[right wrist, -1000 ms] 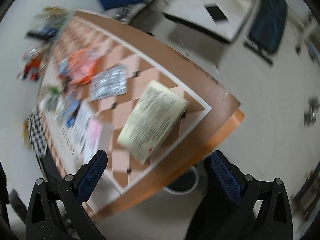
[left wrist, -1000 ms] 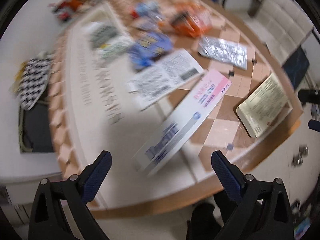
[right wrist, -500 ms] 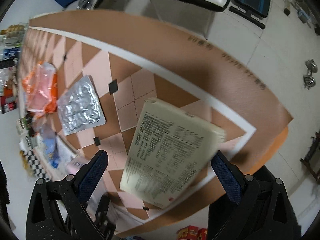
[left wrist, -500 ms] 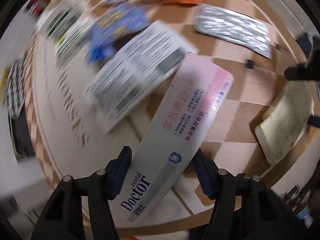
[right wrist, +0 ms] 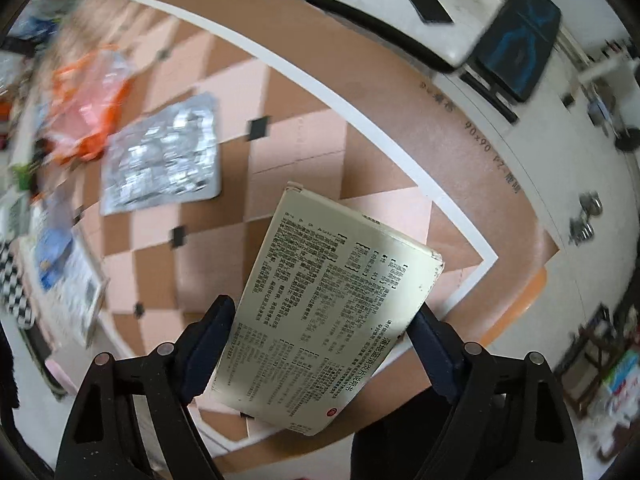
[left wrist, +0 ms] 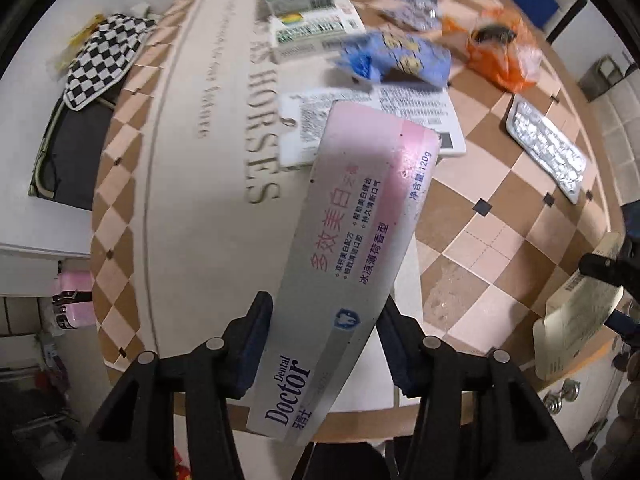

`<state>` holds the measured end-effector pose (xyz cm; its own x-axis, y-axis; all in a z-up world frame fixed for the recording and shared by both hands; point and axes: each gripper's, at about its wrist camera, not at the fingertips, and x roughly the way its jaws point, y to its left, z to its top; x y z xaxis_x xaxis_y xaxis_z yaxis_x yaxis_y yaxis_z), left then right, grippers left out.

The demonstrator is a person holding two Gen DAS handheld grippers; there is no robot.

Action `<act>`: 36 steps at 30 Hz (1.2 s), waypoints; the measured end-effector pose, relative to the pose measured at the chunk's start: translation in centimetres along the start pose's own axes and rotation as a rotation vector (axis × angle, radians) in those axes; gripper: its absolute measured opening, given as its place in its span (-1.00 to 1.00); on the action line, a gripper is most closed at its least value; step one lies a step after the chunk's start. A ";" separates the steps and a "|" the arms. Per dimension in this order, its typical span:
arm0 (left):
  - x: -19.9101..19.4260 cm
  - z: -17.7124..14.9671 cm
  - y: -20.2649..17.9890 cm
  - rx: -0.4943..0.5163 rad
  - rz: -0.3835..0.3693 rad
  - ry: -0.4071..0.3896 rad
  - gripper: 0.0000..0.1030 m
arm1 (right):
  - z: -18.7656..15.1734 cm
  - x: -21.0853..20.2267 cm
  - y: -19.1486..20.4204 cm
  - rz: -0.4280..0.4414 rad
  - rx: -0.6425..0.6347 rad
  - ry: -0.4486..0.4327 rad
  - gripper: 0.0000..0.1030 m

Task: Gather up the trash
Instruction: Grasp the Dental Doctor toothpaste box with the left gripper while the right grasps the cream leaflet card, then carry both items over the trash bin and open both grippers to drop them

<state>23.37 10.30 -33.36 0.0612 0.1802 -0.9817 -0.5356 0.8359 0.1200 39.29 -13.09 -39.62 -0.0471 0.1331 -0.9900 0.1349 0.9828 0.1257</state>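
Left gripper: a second ago its jaws stood wide over the table with nothing between them. They have just been closing and now both pads press the long sides of the toothpaste box, near its bottom end. The box lies over the white centre strip of the table, its far end resting on a white printed leaflet.

Right gripper: a second ago it was wide and well above the table corner. Its jaws have just been closing around the cream medicine box, which sits between them near the table corner. The left pad looks to be at the box edge, but I cannot tell whether the right one touches, so I cannot tell if it is pinching yet.

Both views were blurred earlier; the near things now read sharp.

Readable text:
- Toothpaste box: "Dental Doctor" in dark blue, pink Chinese lettering along the middle, "120g" at the pink end.
- Table: "HORSES" in large serif letters on the white strip, with smaller script beside it too blurred to read.
- Table edge in the right view: "90x90".
- Medicine box: dense black Chinese print, too small to read.

Also on the table: a silver blister sheet, an orange plastic wrapper, a blue wrapper, and two green-and-white boxes.
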 end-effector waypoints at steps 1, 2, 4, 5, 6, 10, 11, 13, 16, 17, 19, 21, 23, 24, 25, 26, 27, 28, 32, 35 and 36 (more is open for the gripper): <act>-0.8 -0.2 -0.7 -0.002 -0.004 -0.014 -0.06 | -0.9 -0.7 0.2 0.008 -0.027 -0.017 0.68; -1.4 -0.5 -0.3 -0.007 -0.012 -0.029 -0.06 | -1.6 -1.3 0.5 0.020 -0.054 -0.035 0.68; -2.8 -1.3 0.3 -0.012 -0.028 -0.061 -0.07 | -3.4 -2.5 1.0 0.046 -0.121 -0.071 0.68; -3.6 -2.0 0.7 -0.016 -0.038 -0.077 -0.07 | -4.6 -3.2 1.2 0.064 -0.149 -0.088 0.68; -4.4 -2.9 1.2 -0.021 -0.051 -0.090 -0.07 | -6.1 -3.8 1.3 0.082 -0.181 -0.099 0.68; -7.0 -8.0 3.1 -0.048 -0.130 -0.114 -0.07 | -11.4 -5.6 1.0 0.148 -0.270 -0.127 0.68; -7.2 -9.4 3.6 -0.054 -0.150 -0.109 -0.07 | -12.8 -6.0 0.4 0.159 -0.291 -0.128 0.68; -7.2 -13.1 4.8 -0.067 -0.209 -0.081 -0.07 | -16.8 -6.1 -1.2 0.170 -0.327 -0.120 0.68; -5.4 -18.1 6.1 -0.104 -0.285 0.012 -0.07 | -22.0 -4.6 -4.5 0.160 -0.357 -0.066 0.68; -4.2 -19.7 6.5 -0.127 -0.311 0.054 -0.07 | -23.7 -3.6 -5.4 0.153 -0.359 -0.037 0.68; -0.8 -22.7 7.1 -0.172 -0.364 0.147 -0.07 | -26.3 -1.3 -7.4 0.130 -0.351 0.009 0.68; 3.0 -24.7 7.3 -0.211 -0.380 0.218 -0.07 | -28.4 1.9 -8.9 0.091 -0.341 0.054 0.68; 6.9 -25.8 7.4 -0.238 -0.405 0.268 -0.07 | -29.8 4.7 -10.0 0.072 -0.323 0.082 0.68; 9.7 -26.1 7.3 -0.261 -0.415 0.300 -0.07 | -30.1 6.4 -10.3 0.057 -0.318 0.089 0.68; 12.1 -26.2 7.3 -0.279 -0.428 0.322 -0.07 | -30.4 8.5 -10.7 0.043 -0.312 0.091 0.68; 14.4 -26.3 7.2 -0.295 -0.434 0.344 -0.07 | -30.5 10.4 -10.8 0.034 -0.311 0.096 0.68; 17.3 -26.2 6.9 -0.304 -0.434 0.375 -0.07 | -30.5 12.5 -10.9 0.018 -0.314 0.099 0.68; 19.5 -26.1 6.7 -0.312 -0.440 0.396 -0.07 | -30.4 14.1 -10.7 0.008 -0.315 0.099 0.68; 29.4 -26.0 5.5 -0.320 -0.467 0.503 -0.07 | -29.5 22.6 -10.0 -0.015 -0.324 0.136 0.68; 36.3 -25.9 4.2 -0.313 -0.491 0.609 -0.05 | -28.7 28.9 -9.2 -0.032 -0.351 0.170 0.68; 38.8 -25.8 3.7 -0.310 -0.497 0.646 -0.04 | -28.4 30.8 -8.9 -0.043 -0.364 0.174 0.68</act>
<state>2.01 7.04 -74.77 -0.0907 -0.5762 -0.8122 -0.7846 0.5436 -0.2981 8.57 -14.10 -69.42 -0.2166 0.0799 -0.9730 -0.2283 0.9649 0.1300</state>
